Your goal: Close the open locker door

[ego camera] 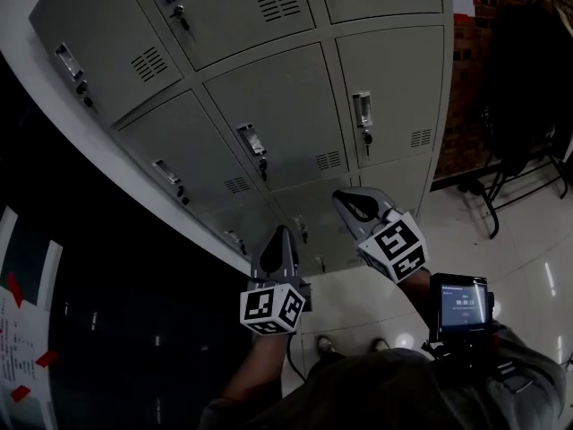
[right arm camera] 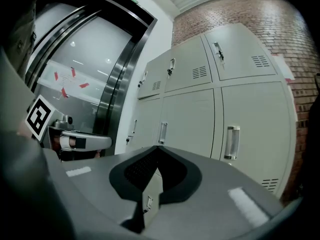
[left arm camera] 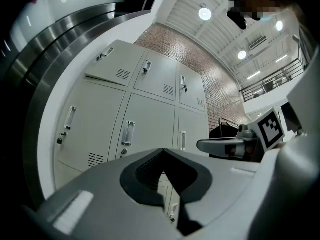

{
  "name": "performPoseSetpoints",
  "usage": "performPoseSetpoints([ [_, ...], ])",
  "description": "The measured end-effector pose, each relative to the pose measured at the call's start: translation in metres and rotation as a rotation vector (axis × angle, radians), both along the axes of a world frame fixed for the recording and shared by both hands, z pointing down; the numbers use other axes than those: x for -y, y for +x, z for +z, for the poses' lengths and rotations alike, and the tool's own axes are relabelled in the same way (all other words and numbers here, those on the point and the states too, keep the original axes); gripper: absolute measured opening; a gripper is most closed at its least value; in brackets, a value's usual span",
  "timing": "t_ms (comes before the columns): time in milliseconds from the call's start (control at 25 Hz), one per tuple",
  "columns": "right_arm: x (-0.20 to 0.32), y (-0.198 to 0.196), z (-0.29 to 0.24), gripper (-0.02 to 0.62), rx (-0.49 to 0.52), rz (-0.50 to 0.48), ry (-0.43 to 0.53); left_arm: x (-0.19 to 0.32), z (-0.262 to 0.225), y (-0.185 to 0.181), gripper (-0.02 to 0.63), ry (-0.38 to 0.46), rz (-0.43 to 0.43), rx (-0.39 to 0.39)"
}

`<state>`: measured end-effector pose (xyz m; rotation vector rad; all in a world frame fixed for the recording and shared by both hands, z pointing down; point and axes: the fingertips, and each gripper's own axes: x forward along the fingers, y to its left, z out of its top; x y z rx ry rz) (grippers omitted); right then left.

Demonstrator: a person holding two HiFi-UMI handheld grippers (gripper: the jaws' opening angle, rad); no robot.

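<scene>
A bank of grey lockers [ego camera: 286, 115] stands in front of me, also in the left gripper view [left arm camera: 150, 119] and the right gripper view [right arm camera: 200, 114]. The top-left door [left arm camera: 107, 64] appears to stand slightly out from the row; the other doors look flush. My left gripper [ego camera: 279, 231] is held in the air short of the lower lockers, jaws together and empty [left arm camera: 162, 151]. To its right, my right gripper [ego camera: 345, 197] also hangs short of the doors, jaws together with nothing between them [right arm camera: 159, 148]. Neither touches a door.
A brick wall [ego camera: 466, 79] and a black chair [ego camera: 528, 88] stand right of the lockers. A white column and a dark steel-framed glass front [ego camera: 89, 285] lie to the left. The glossy floor [ego camera: 528, 267] shows below, with the person's shoes [ego camera: 327, 343].
</scene>
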<state>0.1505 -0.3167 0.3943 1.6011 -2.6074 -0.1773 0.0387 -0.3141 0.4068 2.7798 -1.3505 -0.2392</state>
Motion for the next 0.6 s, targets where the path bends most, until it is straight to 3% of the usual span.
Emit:
performPoseSetpoints([
  [320, -0.063, -0.008, -0.013, 0.005, 0.024, 0.021, 0.035, -0.054, -0.022, -0.003, -0.005, 0.05, 0.031, 0.006],
  [600, -0.125, -0.052, -0.008, 0.005, 0.037, 0.07, 0.019, -0.106, -0.019, -0.046, -0.005, 0.038, 0.077, 0.006],
])
